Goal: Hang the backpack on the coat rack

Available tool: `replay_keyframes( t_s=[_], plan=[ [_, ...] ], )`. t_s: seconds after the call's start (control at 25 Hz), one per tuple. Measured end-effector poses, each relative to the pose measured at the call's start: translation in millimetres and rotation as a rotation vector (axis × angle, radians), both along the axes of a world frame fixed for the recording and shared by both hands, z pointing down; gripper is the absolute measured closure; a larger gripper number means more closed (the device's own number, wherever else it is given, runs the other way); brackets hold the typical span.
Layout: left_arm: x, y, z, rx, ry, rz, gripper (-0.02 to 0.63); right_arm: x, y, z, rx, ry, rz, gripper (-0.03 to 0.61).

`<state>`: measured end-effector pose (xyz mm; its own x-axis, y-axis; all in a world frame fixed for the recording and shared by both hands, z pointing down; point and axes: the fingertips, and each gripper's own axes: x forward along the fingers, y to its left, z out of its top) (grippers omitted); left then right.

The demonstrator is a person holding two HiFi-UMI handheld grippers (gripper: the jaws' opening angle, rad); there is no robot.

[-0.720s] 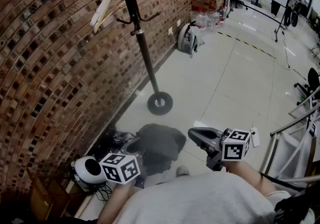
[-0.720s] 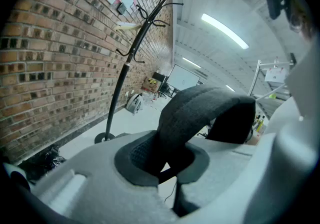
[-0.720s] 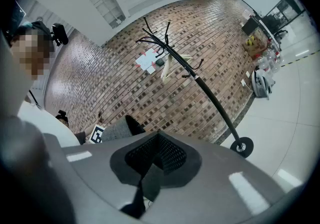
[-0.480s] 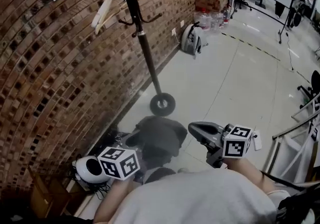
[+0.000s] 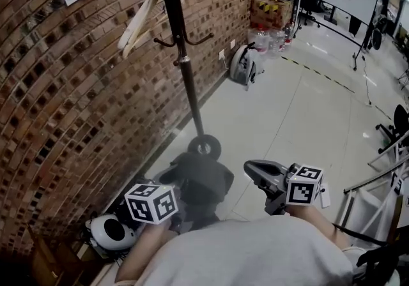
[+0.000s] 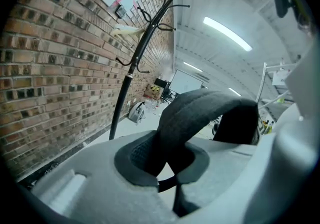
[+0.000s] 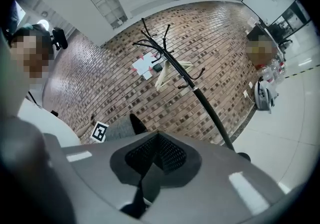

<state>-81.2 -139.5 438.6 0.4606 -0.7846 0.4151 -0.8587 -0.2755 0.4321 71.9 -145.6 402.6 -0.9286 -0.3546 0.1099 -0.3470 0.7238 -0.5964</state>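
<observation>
The left gripper (image 6: 166, 165) has its fingers clamped on the padded top loop (image 6: 200, 110) of the dark grey fabric backpack (image 5: 201, 179). The pack hangs low by the floor's brick-wall edge, near the black metal coat rack (image 5: 185, 67). It looks soft and saggy, likely moderately heavy, so the loop is the best hold. The right gripper (image 7: 156, 157) has its fingers together, empty.

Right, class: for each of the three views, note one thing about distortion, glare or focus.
Head view: the wall bows, and the floor shines with glare. Left gripper view: dark corners, a bent rack, a slightly soft close-up strap. Right gripper view: a round black border, the wall arched.
</observation>
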Motion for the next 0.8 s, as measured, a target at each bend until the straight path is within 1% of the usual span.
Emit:
replay_keyframes(
  t_s=[0.12,0.28,0.4,0.48,0.68,0.8],
  plan=[
    [-7.7,-36.0,18.5,-0.041,0.006,0.038,0.592,-12.0,-36.8,7.7,-0.024,0.02,0.027,0.578],
    [-17.2,-81.2,37.0,-0.087,0.008,0.095,0.592,-30.1,-88.2,18.3,-0.077,0.041,0.067,0.578],
    [-28.8,-118.5,37.3,-0.077,-0.005,0.132,0.591,-50.9,-127.9,24.6,-0.087,0.038,0.08,0.578],
    [-39.5,-141.6,33.0,-0.067,-0.006,0.141,0.592,-63.8,-152.4,26.5,-0.086,0.035,0.083,0.578],
    [-70.2,-194.4,13.9,-0.044,-0.001,0.129,0.592,-83.0,-197.5,23.1,-0.082,0.006,0.103,0.578],
    [-87.6,-229.9,-0.7,-0.022,-0.029,0.128,0.592,-88.1,-216.4,26.0,-0.089,-0.014,0.121,0.578]
  ],
)
